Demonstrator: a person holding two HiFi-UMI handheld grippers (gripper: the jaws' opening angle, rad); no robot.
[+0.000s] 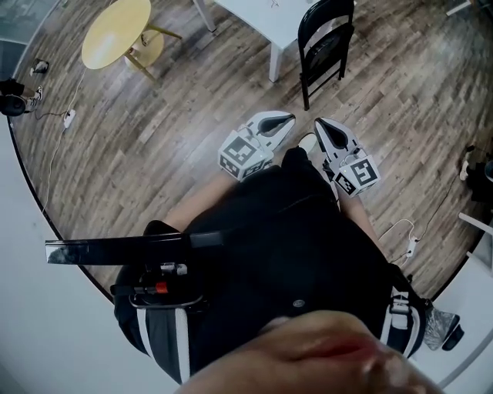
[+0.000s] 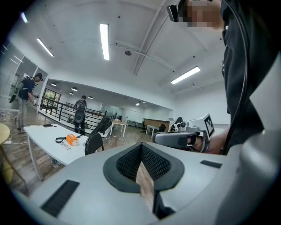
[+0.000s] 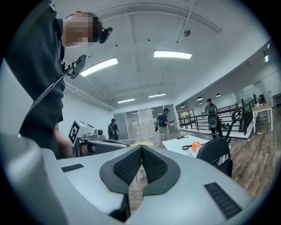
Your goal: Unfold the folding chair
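A black folding chair (image 1: 323, 46) stands upright on the wooden floor beside a white table (image 1: 262, 19), a short way ahead of both grippers. It also shows in the left gripper view as a dark chair back (image 2: 93, 143) and in the right gripper view as the same chair (image 3: 215, 156). I cannot tell how far its seat is folded. My left gripper (image 1: 286, 121) and right gripper (image 1: 320, 125) are held side by side at waist height, pointing toward the chair and apart from it. Both are shut, pads pressed together, with nothing between them.
A round yellow side table (image 1: 115, 31) stands at the far left. Cables and a power strip (image 1: 68, 117) lie on the floor at left, another power strip (image 1: 412, 245) at right. An orange object (image 2: 70, 139) lies on the white table. Several people stand in the background.
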